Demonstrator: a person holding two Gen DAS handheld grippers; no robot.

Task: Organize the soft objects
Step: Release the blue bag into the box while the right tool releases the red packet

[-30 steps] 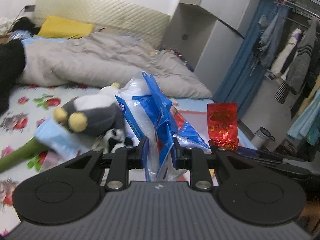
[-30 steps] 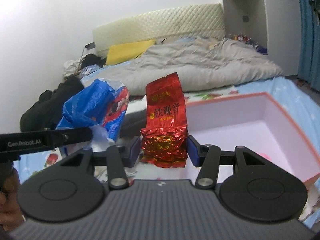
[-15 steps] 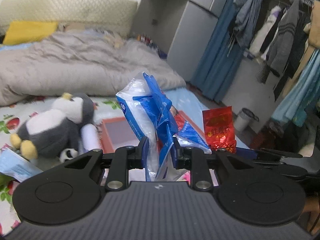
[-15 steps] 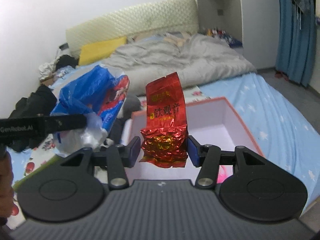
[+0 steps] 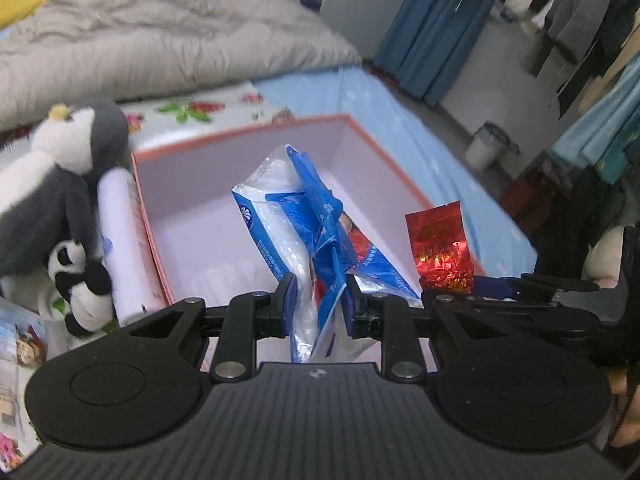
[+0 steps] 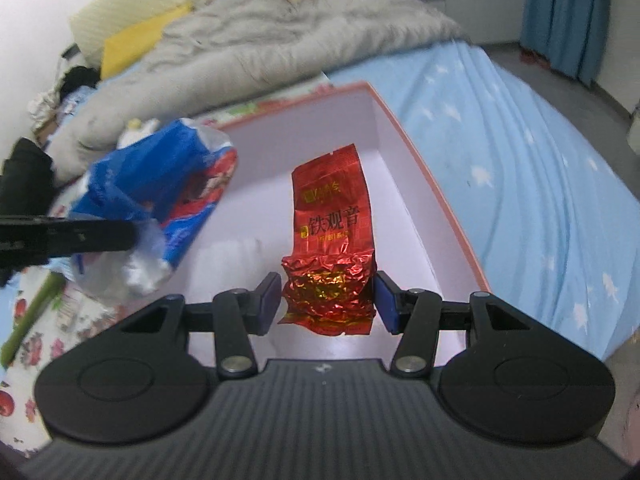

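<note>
My left gripper [image 5: 318,300] is shut on a crumpled blue and clear plastic bag [image 5: 304,216] and holds it over the open pink box [image 5: 240,132]. My right gripper [image 6: 327,300] is shut on a red foil tea packet [image 6: 330,240], upright over the same box [image 6: 420,152]. The bag also shows in the right wrist view [image 6: 160,192], left of the packet. The packet also shows in the left wrist view [image 5: 438,248], to the right of the bag.
A grey and white penguin plush [image 5: 52,176], a small panda plush [image 5: 80,280] and a white roll [image 5: 124,240] lie against the box's left side. A grey quilt [image 6: 280,36] covers the far bed. A blue sheet [image 6: 540,168] lies right of the box.
Both grippers have swung over the box and tilted down, each with its item still held. The box interior now fills the view below the bag and the packet.
</note>
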